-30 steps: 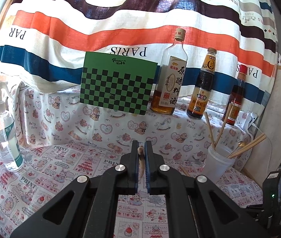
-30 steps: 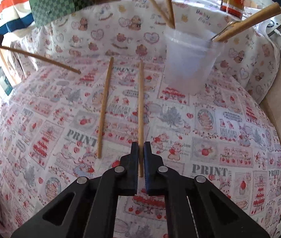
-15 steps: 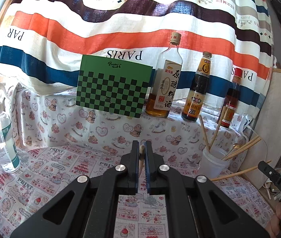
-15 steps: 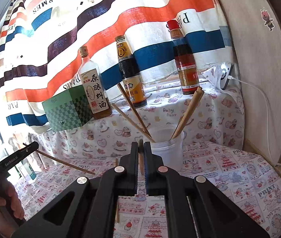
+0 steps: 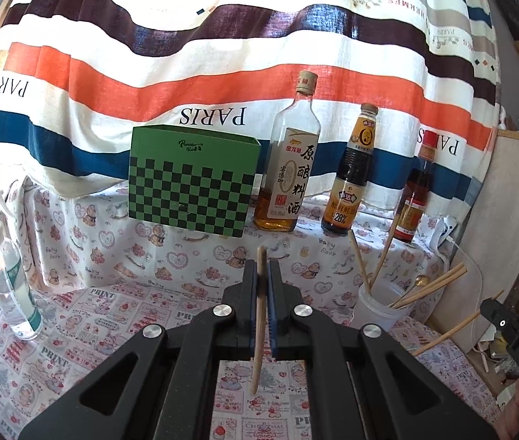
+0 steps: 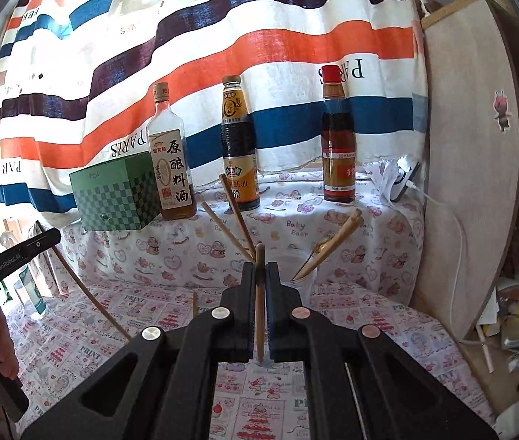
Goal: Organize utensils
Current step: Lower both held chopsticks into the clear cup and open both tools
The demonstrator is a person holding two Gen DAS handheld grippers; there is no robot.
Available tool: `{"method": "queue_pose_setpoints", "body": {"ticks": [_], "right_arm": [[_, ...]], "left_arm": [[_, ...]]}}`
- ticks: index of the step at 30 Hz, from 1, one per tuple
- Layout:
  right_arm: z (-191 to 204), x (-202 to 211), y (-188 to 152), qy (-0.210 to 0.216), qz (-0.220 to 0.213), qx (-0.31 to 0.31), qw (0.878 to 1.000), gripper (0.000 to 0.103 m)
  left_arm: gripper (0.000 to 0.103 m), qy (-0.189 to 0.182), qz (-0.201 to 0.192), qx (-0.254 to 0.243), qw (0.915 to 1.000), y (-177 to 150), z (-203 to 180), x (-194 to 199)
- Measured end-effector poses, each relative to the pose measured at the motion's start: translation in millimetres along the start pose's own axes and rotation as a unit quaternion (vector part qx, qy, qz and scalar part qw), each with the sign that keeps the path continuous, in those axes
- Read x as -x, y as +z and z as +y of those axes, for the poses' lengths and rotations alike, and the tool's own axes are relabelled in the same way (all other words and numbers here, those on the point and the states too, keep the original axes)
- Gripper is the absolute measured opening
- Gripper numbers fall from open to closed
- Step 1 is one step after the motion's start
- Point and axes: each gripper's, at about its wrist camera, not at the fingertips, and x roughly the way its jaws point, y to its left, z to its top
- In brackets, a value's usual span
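Chopsticks are pinched in both tools: the left gripper (image 5: pixel 262 275) is clamped nearly closed on one chopstick (image 5: pixel 259 324), and the right gripper (image 6: pixel 260 275) likewise grips another chopstick (image 6: pixel 259 315). The translucent cup (image 6: pixel 301 286) sits just beyond the right gripper at about 1 o'clock, already crowded with splayed sticks (image 6: pixel 239 220) and a spoon (image 6: pixel 332 245). Risk, as I judge it: a lowered tip could strike those leaning sticks or the rim and tip the light cup. One loose stick (image 6: pixel 195 302) lies on the cloth (image 6: pixel 112 330) at 10 o'clock.
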Motion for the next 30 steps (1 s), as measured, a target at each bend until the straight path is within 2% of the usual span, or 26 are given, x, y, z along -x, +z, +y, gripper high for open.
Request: {"method": "queue_pose_setpoints", "body": {"ticks": [2, 5, 8, 10, 12, 14, 16, 20, 25, 30], "right_arm": [[-0.7, 1.1, 14.7, -0.004, 0.007, 0.004, 1.000, 0.006], [-2.9, -2.9, 35.4, -0.004, 0.021, 0.005, 1.000, 0.006], [-7.7, -8.1, 56.8, -0.008, 0.026, -0.001, 1.000, 0.006], [-11.0, -10.3, 73.3, -0.021, 0.019, -0.006, 1.000, 0.006], [-15.4, -11.7, 92.0, -0.039, 0.006, -0.020, 0.999, 0.006], [-21.4, -11.8, 109.3, -0.035, -0.009, -0.040, 0.999, 0.006], [-26.7, -10.0, 121.7, -0.024, -0.035, -0.056, 0.998, 0.006], [-39.0, -12.4, 122.6, -0.008, -0.082, -0.081, 0.993, 0.006], [-54.6, -42.5, 121.0, -0.004, -0.082, -0.101, 0.991, 0.006], [-69.5, -66.0, 118.1, -0.031, -0.085, -0.101, 0.991, 0.006]], "left_arm": [[0.004, 0.002, 0.021, -0.010, 0.9997, 10.5, -7.0, -5.6], [0.004, -0.014, 0.053, -0.012, 0.9984, 23.7, -14.9, -14.1], [0.004, -0.027, 0.063, -0.011, 0.9976, 34.8, -23.9, -18.7], [0.004, -0.029, 0.062, -0.020, 0.9975, 42.6, -33.3, -21.0], [0.004, -0.046, 0.068, -0.025, 0.9963, 52.4, -43.6, -24.4], [0.004, -0.072, 0.073, -0.018, 0.9946, 65.2, -51.6, -27.4], [0.004, -0.081, 0.067, -0.020, 0.9943, 78.9, -63.7, -29.9], [0.004, -0.080, 0.051, -0.035, 0.9949, 102.8, -88.1, -47.5], [0.004, -0.095, 0.046, -0.037, 0.9937, 116.6, -115.1, -78.7], [0.004, -0.119, 0.024, -0.054, 0.9912, 119.8, -147.3, -88.0]]}}
